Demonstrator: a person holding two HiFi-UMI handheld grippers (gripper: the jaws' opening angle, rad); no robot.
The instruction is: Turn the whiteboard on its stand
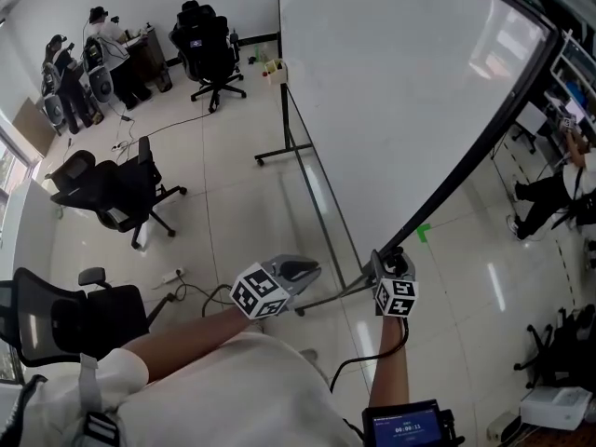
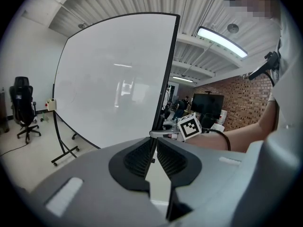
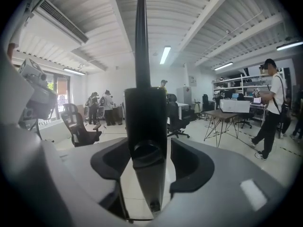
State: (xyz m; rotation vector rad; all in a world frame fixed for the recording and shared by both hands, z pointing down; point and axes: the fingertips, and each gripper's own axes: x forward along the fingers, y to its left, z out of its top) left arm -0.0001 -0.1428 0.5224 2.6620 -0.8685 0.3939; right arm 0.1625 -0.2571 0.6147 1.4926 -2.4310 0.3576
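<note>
Whiteboard [image 1: 400, 91] | left tongs [image 2: 152, 143] narrow, pinching its edge | right tongs [image 3: 147, 157] wide, loose around its frame

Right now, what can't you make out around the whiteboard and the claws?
- Whiteboard top: head view, cut off by the picture's top edge.
- Board face: right gripper view, seen edge-on; only its black edge shows.
- Right claw: same view, that edge covers one pad, contact unclear.
- Small screen text: head view, too small.

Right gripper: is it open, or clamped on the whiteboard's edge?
Open. The whiteboard's black edge stands between the jaws of the right gripper, with a light gap showing on its right side.
</note>
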